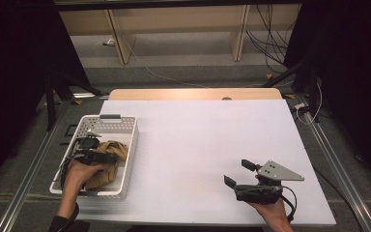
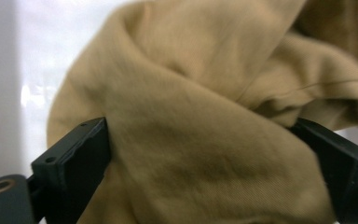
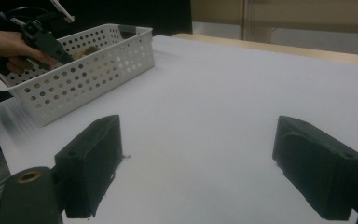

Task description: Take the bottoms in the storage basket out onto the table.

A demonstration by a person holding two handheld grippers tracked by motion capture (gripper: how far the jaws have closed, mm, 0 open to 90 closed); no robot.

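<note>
A crumpled tan cloth lies in a white perforated basket at the table's left front. My left gripper reaches into the basket, held by a hand. In the left gripper view its jaws stand wide apart, and a thick fold of the cloth bulges between them; the gripper is open around it. My right gripper rests low over the white table at the front right, open, with nothing between its jaws. From there the basket and the other hand show far off on the left.
The white tabletop stretches wide between basket and right gripper. A wooden strip edges the far side. Beyond it stand wooden shelf legs, with cables on the floor. Metal rails run along both sides of the table.
</note>
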